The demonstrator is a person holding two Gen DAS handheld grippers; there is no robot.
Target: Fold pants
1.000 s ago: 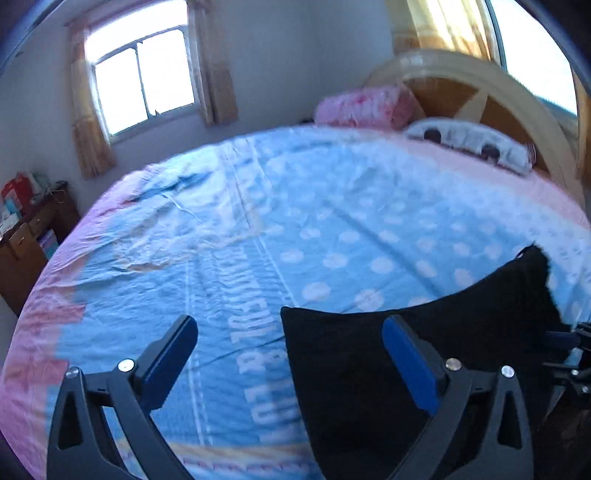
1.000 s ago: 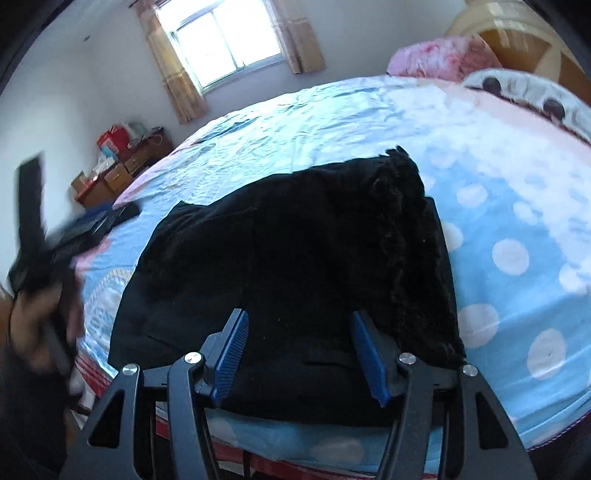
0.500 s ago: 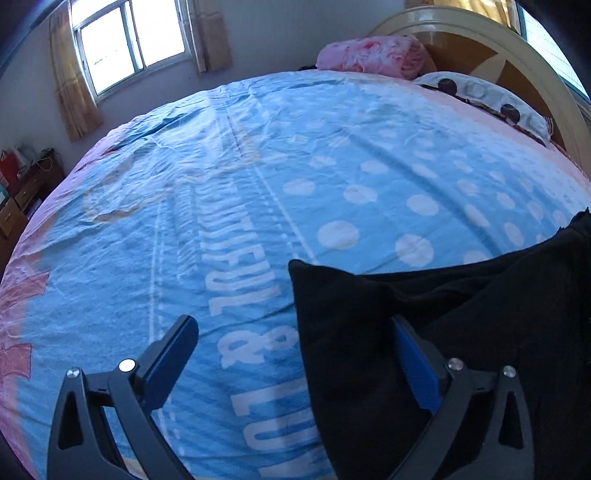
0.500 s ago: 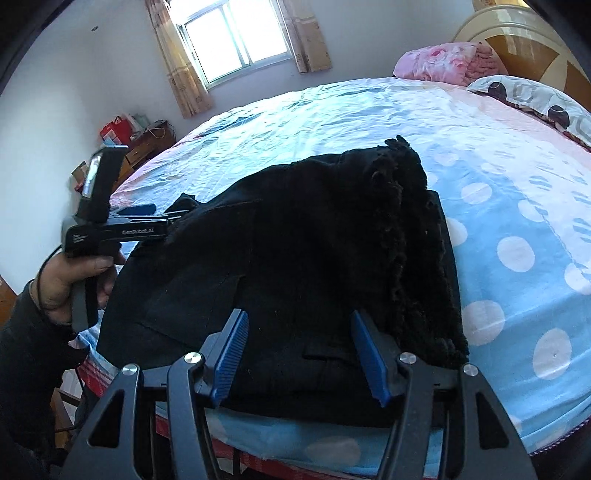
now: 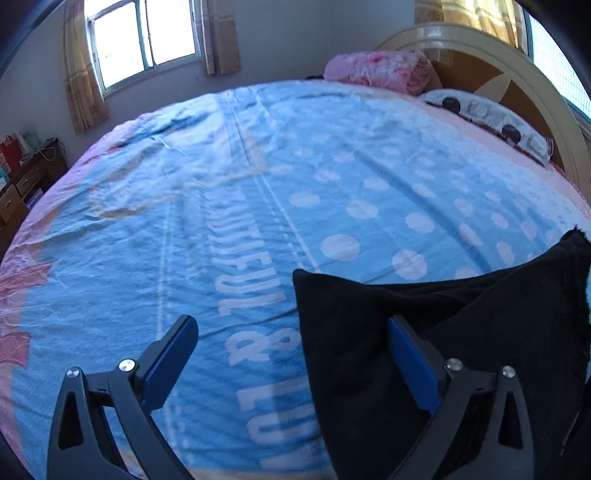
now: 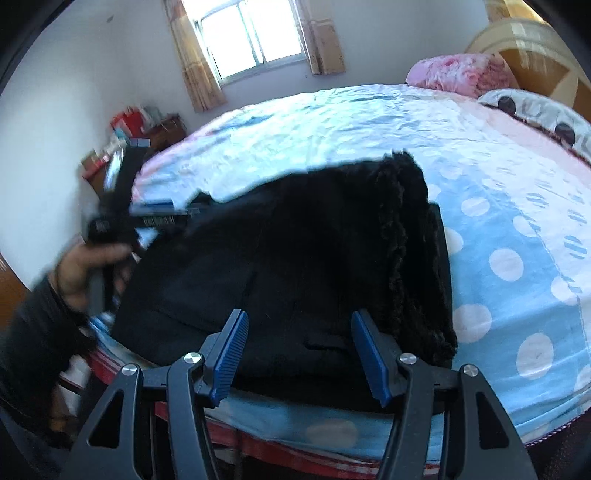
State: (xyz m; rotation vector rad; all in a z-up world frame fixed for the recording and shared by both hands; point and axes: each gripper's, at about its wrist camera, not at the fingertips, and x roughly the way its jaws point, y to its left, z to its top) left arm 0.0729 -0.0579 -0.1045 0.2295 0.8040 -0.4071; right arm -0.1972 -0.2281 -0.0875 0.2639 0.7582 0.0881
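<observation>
Black pants lie folded in a thick stack near the front edge of the bed; they also show at the lower right of the left wrist view. My left gripper is open and empty, its right finger over the pants' left corner; it also shows, hand-held and blurred, at the stack's left side in the right wrist view. My right gripper is open and empty, just above the stack's near edge.
A blue polka-dot bedsheet covers the bed. A pink pillow, a patterned pillow and the headboard are at the far right. A wooden cabinet with boxes stands left, below the window.
The left gripper has swung over the pants' left corner and lifted a little, still open. The right gripper has stayed open above the stack's near edge.
</observation>
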